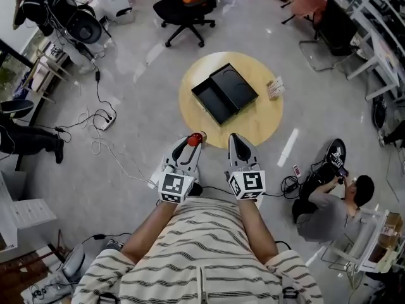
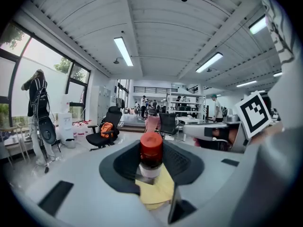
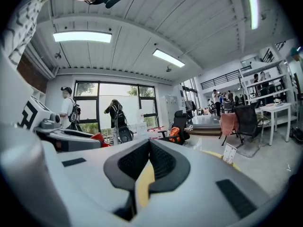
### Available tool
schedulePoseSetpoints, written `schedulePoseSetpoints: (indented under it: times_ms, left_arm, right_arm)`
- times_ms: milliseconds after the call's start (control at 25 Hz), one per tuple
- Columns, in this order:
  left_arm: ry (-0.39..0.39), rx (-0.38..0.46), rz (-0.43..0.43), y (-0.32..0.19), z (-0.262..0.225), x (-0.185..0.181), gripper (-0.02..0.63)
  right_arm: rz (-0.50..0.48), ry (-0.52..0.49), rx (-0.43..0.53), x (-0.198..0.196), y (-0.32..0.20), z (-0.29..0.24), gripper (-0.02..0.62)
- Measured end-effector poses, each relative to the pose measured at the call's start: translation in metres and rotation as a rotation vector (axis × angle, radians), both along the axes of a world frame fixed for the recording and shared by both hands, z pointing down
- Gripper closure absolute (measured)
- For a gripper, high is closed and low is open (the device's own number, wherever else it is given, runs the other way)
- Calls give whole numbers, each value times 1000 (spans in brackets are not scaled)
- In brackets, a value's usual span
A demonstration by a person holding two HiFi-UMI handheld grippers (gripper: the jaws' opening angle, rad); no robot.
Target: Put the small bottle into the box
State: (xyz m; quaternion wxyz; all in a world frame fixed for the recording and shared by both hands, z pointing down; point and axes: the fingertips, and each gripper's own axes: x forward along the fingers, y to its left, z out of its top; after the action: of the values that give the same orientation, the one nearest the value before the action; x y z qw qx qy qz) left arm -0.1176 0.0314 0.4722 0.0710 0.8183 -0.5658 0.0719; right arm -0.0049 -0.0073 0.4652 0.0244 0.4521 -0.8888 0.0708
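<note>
The floor (image 1: pixel 139 100) is glossy, polished grey, streaked with reflections. The round table (image 1: pixel 262 124) at centre frame looks like pale matt wood, and the box (image 1: pixel 224 94) on it is matt black. The left gripper (image 1: pixel 190 145) and right gripper (image 3: pixel 149 155) are smooth matt grey plastic with ribbed black pads. The small bottle (image 2: pixel 150 151) has a shiny red plastic cap.

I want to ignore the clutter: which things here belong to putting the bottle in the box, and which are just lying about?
Job in hand: small red-capped bottle, clamped in the left gripper; open black rectangular box on the round yellow table.
Lying about: small pale card at the table's edge; black office chair; white power strip.
</note>
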Motion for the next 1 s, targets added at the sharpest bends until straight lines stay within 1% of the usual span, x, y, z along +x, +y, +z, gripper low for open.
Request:
schedulePoseSetpoints:
  times_ms: [280, 440, 600, 680, 840, 1000]
  left_arm:
    - [-1, -14, 103, -53, 0, -20, 459]
    - [4, -25, 164, -76, 4, -16, 459]
    - [5, -39, 200, -93, 7, -17, 459]
    - [5, -47, 212, -100, 8, -16, 459]
    - [9, -68, 208, -117, 16, -12, 459]
    - [-9, -79, 209, -129, 24, -3, 459]
  right_arm:
    - [79, 17, -2, -24, -46, -5, 577]
    - [140, 35, -7, -18, -60, -4, 577]
    - [172, 35, -20, -20, -72, -2, 577]
    - [183, 36, -30, -19, -75, 0, 577]
    - [189, 45, -41, -12, -85, 5, 577]
    - [186, 39, -50, -4, -98, 11, 577]
